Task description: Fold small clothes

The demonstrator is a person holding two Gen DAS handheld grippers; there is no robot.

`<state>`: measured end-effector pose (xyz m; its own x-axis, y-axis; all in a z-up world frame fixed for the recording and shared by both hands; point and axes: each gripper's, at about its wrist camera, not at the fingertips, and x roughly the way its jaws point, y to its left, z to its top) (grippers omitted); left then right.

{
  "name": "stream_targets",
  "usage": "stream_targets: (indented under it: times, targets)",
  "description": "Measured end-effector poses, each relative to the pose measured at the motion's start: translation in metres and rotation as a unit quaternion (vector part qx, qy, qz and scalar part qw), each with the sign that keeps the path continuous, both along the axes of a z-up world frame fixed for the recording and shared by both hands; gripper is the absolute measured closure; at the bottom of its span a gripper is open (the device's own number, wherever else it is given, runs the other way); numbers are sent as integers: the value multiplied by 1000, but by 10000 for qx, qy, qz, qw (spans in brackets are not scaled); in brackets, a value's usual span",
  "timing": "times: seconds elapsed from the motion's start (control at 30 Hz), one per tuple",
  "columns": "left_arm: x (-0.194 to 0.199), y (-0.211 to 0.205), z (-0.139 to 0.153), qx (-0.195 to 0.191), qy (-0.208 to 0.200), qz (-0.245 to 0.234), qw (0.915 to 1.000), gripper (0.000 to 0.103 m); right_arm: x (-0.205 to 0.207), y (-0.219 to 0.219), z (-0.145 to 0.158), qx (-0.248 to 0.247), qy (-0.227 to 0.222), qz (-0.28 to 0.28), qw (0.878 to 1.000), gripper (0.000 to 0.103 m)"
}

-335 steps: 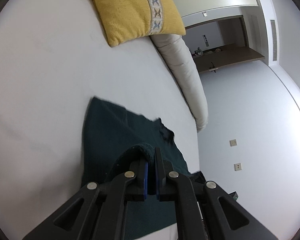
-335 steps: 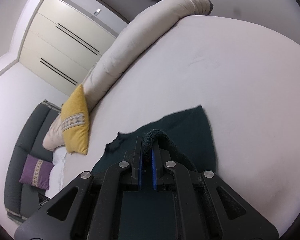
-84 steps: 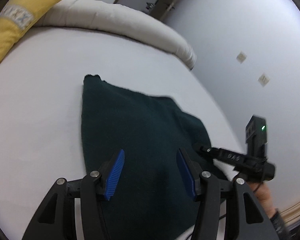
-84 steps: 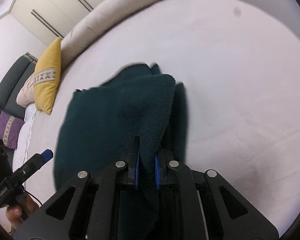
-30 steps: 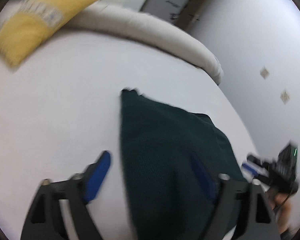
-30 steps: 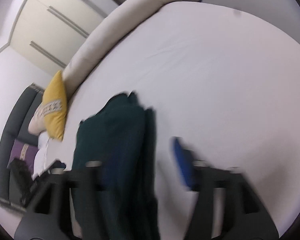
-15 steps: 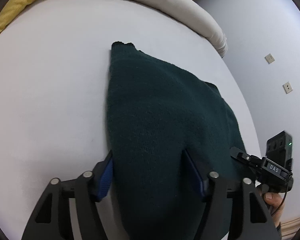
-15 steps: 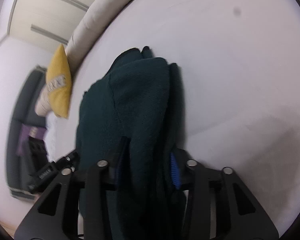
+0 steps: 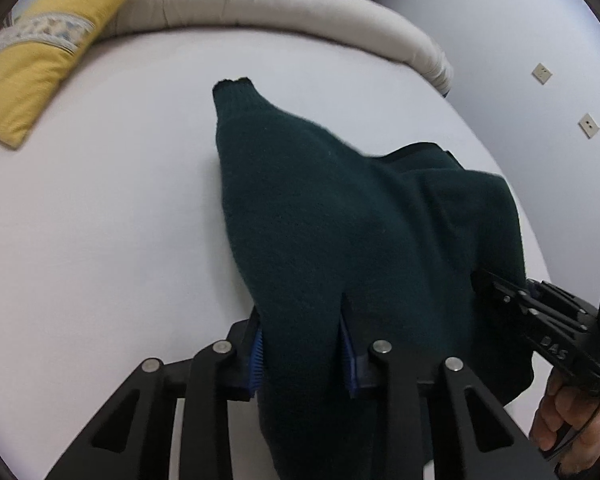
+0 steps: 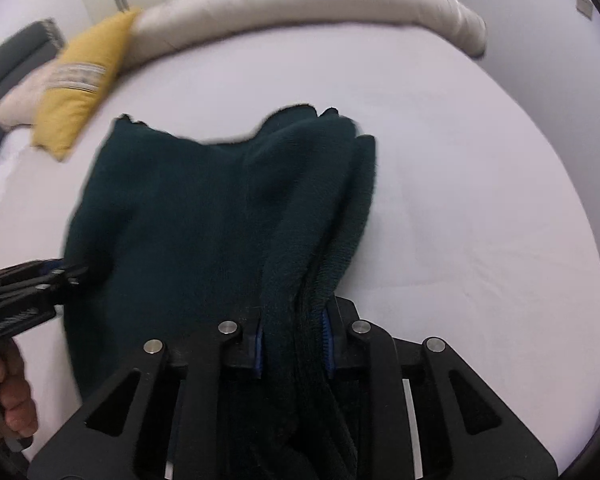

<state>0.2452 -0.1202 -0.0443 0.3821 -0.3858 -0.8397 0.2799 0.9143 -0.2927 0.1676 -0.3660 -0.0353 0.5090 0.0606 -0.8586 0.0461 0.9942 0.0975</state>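
Half a second ago both tools stood wide around the near edge of the dark green sweater [image 9: 340, 216]; now each has narrowed onto a bunch of the knit, and the near part of the garment has lifted off the bed [image 9: 100, 208] in a hump. The left tool [image 9: 304, 354] is closing, with a thick fold of the sweater between its blue pads, which already press against the cloth on both sides. The right tool [image 10: 292, 344] is closing too, pinching several stacked layers at the ribbed edge on the garment's right side; in the left wrist view it shows at the right margin [image 9: 540, 320], held by a hand [image 9: 568, 420].

The sweater lies in the middle of the white bed, already folded at least once lengthwise, its far end with a small notch pointing toward the long cream bolster [image 9: 280, 4] at the head. A yellow cushion [image 9: 40, 52] sits well apart at the far left.

The step in hand looks like the next fold: carrying the near edge over toward the far end. To do it well, both grips should catch every layer, since the right one holds a thick, uneven stack that could shed its lower plies. The two tools should rise together and travel level with each other, so the fold line stays straight across. Laying the edge down square on the far end before letting go would keep the packet neat.
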Motion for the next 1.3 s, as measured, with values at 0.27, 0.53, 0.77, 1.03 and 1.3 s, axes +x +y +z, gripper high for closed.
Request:
stream_targets:
  times: [0.27,0.53,0.77,1.03,1.3]
  targets:
    - [-94,76,67,95,-458,-134,9988,70,-99,70,74,552,-442,566,9959,84]
    - [-168,153,52,182,-310,-27,9994,69,-178,130,52,1736,-349,882,9802,84]
    - [-174,177,-44,290,228,231,9991,55,-167,126,-59,2073,578,460,9755,81]
    - [-187,165,-43,693,-371,528,9955,38,-185,111,-91,2831,266,460,9576,81]
    - [-187,162,-42,900,-535,510,9932,37,-186,114,-82,2661,282,267,9631,74]
